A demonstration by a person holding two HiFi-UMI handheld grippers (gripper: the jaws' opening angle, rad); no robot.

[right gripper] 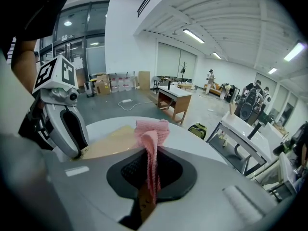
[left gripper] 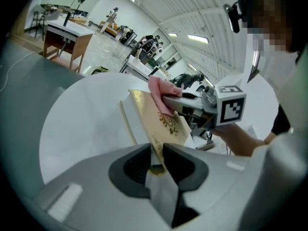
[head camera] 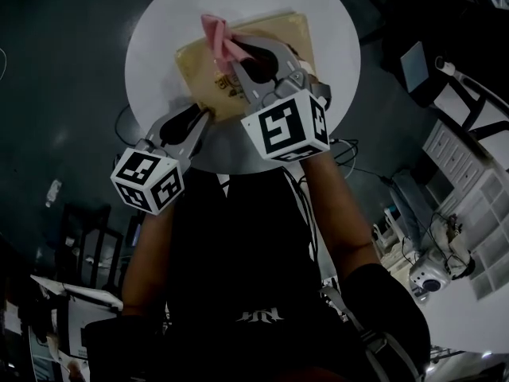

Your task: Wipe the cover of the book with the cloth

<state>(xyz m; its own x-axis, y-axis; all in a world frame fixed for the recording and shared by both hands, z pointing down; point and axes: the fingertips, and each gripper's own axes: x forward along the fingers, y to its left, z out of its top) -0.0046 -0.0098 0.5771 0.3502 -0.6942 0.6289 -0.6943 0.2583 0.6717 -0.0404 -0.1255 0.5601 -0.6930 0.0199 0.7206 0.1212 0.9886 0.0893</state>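
Round and white, the surface (head camera: 151, 46) stands in a big workshop hall with benches and equipment behind it. The book (head camera: 274, 34) lies about in its middle, tan cover up, one corner reaching toward the near edge. The left hand-held gripper (left gripper: 156, 150) has its jaws pinched on that near corner of the book. The right hand-held gripper (right gripper: 149, 153) has its jaws pressed together on the pink cloth (right gripper: 153, 131), whose loose end stands bunched above the jaws, over the part of the cover nearest the far edge. The book looks stiff and flat, with a smooth cover, so it would probably slide on the slick surface unless clamped at the corner as it is now. The cloth is soft and limp, so a short grip near the fold should let it press flat.
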